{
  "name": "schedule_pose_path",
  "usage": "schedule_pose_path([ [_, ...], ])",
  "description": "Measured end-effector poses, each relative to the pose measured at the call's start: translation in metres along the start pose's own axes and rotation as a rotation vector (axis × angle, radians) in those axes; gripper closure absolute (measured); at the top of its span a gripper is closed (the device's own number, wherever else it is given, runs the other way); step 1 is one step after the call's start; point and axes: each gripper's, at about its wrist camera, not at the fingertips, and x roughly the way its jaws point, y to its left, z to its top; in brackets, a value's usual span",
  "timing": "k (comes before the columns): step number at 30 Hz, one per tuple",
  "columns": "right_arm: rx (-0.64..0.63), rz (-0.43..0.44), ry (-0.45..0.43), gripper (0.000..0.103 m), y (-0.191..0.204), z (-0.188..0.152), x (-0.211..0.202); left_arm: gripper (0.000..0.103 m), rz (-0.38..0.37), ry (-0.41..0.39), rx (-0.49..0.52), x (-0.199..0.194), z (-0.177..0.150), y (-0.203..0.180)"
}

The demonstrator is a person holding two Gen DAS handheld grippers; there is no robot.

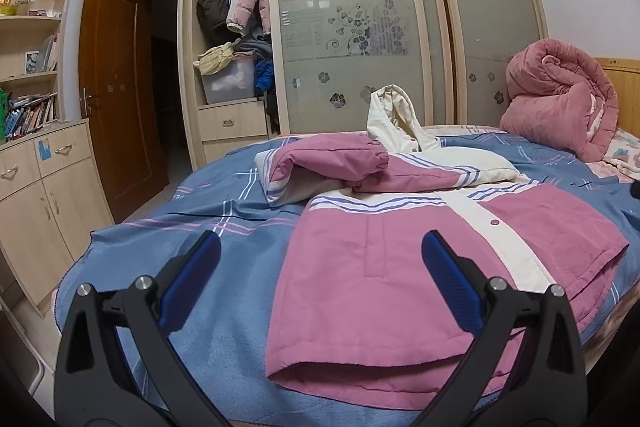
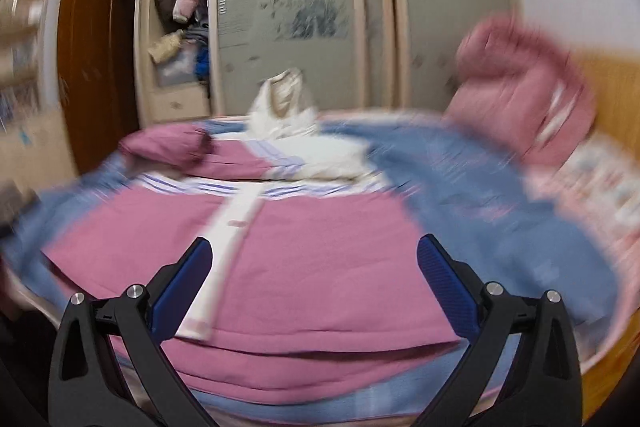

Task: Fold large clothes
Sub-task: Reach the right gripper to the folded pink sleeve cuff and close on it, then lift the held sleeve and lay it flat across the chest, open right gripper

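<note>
— Bed [image 1: 224,339] first: what lies on it, and which way?

— Blue striped bed cover, and on it a pink and cream hooded jacket [image 1: 400,267], front up, button placket closed. Its long axis runs away from both cameras: hem nearest, cream hood [image 1: 394,123] standing up at the far end, toward the wardrobe [image 1: 340,19]. One pink sleeve [image 1: 332,159] is already folded across the chest, below the hood.

— Where does the jacket sit relative to each pair of tongs?

— Straight ahead and below in both views. In the left wrist view the left tongs [image 1: 320,267] hang over the jacket's left hem corner, with one finger over bare bed cover and the other over pink cloth. In the right wrist view, which is smeared by motion blur, the right tongs [image 2: 314,267] sit over the hem further along, with the cream placket [image 2: 236,215] running away just inside the left finger.

— Which is nearer the cloth?

— I judge them about level; both are near the hem edge, neither plainly closer. The hem looks like the part the next fold depends on, to be lifted away toward the hood.

— And the tongs themselves?

— Both spread wide, blue pads [image 1: 192,279] well apart, nothing between them. Neither touches the jacket as far as I can tell.

— Anything smaller worth noting?

— A single snap button [image 1: 496,222] shows on the placket; a rolled pink quilt [image 1: 560,99] sits well apart at the headboard.
</note>
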Motion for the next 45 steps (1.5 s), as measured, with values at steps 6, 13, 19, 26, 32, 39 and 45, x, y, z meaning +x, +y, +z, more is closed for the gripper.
schedule_pose_path([
  [6,0.256,0.277,0.134,0.001,0.031,0.050,0.064,0.002,-0.013,-0.002,-0.026,0.001,0.000,0.006],
  [13,0.505,0.550,0.306,0.001,0.084,0.083,0.175,0.002,-0.010,-0.004,-0.038,0.001,-0.001,0.014],
  [19,0.822,0.671,0.442,0.024,0.111,0.073,0.273,0.002,0.004,-0.013,-0.059,-0.003,-0.001,0.027],
  [26,0.973,0.617,0.491,0.041,0.127,0.062,0.348,0.002,-0.005,-0.020,-0.084,-0.008,-0.001,0.038],
  [32,1.012,0.574,0.508,0.041,0.141,0.060,0.383,0.002,-0.019,-0.026,-0.097,-0.010,-0.001,0.041],
  [39,0.965,0.520,0.496,0.076,0.154,0.072,0.414,0.002,-0.029,-0.009,-0.119,-0.004,-0.001,0.045],
  [45,0.758,0.518,0.381,0.088,0.175,0.131,0.397,0.002,-0.025,0.002,-0.132,-0.001,-0.001,0.047],
])
